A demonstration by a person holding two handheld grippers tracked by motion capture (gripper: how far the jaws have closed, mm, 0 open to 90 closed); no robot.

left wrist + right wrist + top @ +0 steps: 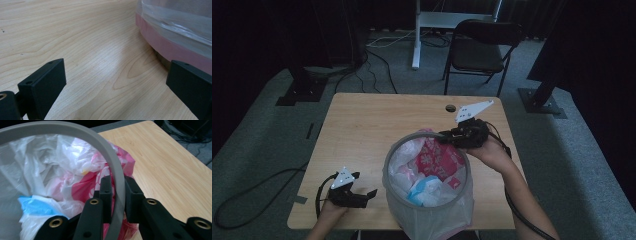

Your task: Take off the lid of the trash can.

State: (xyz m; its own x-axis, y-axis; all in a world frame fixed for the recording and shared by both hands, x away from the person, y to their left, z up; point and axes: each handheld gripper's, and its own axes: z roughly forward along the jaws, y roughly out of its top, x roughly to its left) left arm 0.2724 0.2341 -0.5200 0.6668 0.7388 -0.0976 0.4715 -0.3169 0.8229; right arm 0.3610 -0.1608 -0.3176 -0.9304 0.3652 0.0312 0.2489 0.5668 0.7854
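A round bin with a clear liner and a grey rim ring stands at the table's near edge, stuffed with crumpled white, red-pink and blue plastic bags. My right gripper reaches the ring's far right side. In the right gripper view it is shut on the grey ring, one jaw inside and one outside. My left gripper rests low on the table left of the bin, open. In the left gripper view, the jaws of this gripper stand wide apart over bare wood beside the bin's pink wall.
The wooden table has a cable hole near its far edge. A black folding chair and a white desk leg stand beyond it. Cables lie on the grey carpet to the left.
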